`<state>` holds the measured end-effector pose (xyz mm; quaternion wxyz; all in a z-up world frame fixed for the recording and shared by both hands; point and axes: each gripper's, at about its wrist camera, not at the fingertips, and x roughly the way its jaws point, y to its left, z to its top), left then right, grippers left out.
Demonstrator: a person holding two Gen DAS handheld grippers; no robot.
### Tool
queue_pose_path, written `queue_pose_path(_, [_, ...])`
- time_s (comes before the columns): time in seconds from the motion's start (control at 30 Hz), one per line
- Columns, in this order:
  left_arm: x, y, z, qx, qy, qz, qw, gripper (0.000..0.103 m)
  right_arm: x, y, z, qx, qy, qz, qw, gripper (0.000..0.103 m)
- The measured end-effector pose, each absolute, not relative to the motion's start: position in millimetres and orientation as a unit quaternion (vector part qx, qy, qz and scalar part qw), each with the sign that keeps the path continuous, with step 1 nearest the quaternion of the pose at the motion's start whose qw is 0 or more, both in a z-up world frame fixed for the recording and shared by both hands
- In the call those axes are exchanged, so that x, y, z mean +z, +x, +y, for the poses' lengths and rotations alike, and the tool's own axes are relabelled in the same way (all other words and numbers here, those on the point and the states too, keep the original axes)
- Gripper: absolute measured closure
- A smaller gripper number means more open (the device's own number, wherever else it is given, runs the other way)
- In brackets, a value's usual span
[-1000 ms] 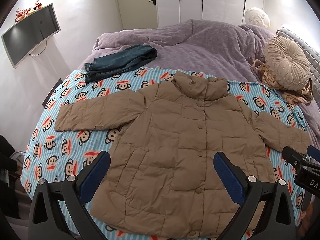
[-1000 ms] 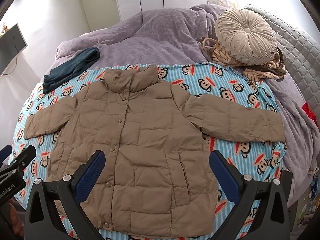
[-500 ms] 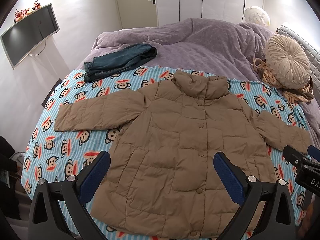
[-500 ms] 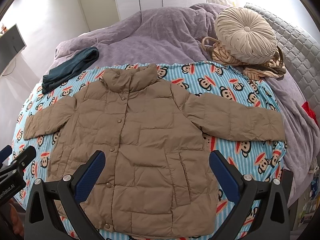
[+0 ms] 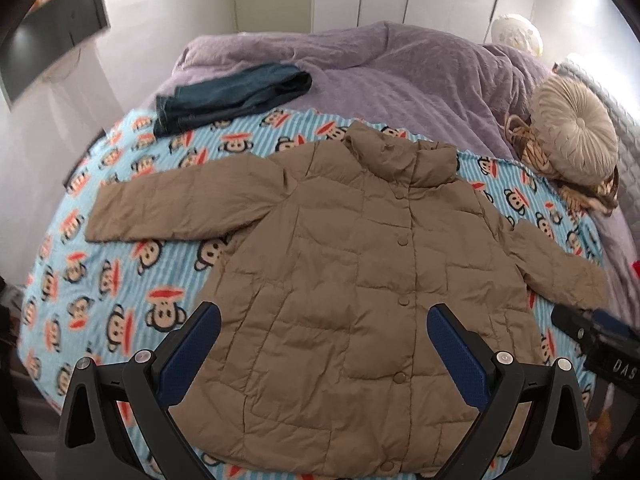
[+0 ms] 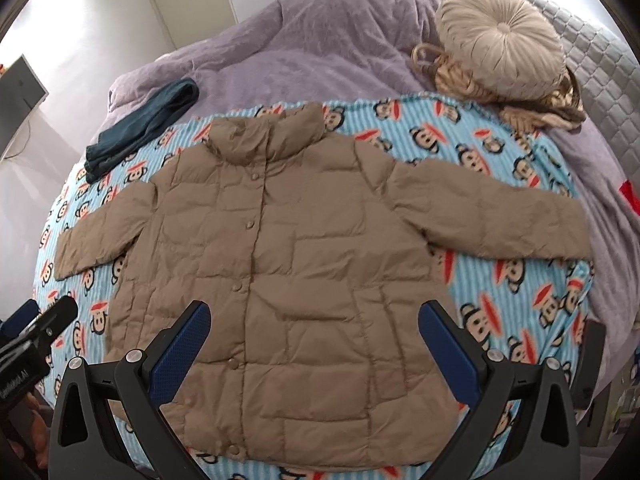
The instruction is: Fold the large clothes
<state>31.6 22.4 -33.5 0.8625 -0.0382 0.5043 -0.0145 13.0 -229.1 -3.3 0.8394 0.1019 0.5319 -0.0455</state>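
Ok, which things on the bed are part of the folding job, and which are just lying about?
Part of the job:
tan puffer jacket, spread flat and buttoned
monkey-print blanket under it
left claw and right claw, both open, empty

Lying about:
folded jeans
round cushion
purple duvet

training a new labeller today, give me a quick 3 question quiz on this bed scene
1. True or false: the tan quilted puffer jacket lies buttoned with both sleeves spread out.
2. Which lies beyond the jacket's collar? A) folded dark blue jeans B) a red towel C) a grey laptop
3. Fill in: the left gripper and right gripper both hold ____.

Key: 1 true; 2 A; 3 nothing, fingers apart.
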Motion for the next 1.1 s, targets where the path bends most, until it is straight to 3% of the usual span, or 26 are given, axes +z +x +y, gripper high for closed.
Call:
queue_pose_path(0.27, [-91, 73, 115, -0.037, -0.135, 0.505, 0.852, 0.0, -32, 22, -188, -0.028, 0.128, 0.55, 0.825, 0.0])
queue_pose_path(0.77, [-251, 175, 350, 0.053, -0.328, 0.505, 0.797, 0.0, -110, 70, -34, 0.035, 0.13, 0.622, 0.771, 0.0])
queue_pose_path(1.0, [-255, 218, 384, 0.066, -0.358, 0.461, 0.809, 0.0, -128, 105, -2, 0.036, 0.127, 0.625, 0.769, 0.0])
queue_pose_path(1.07, [-254, 226, 389, 0.075, -0.354, 0.452, 0.815, 0.002, -130, 120, 5, 0.037, 0.129, 0.62, 0.773, 0.0])
queue_pose_path(1.1, [-253, 229, 390, 0.082, -0.352, 0.445, 0.819, 0.014, -131, 127, 7, 0.038, 0.129, 0.617, 0.775, 0.0])
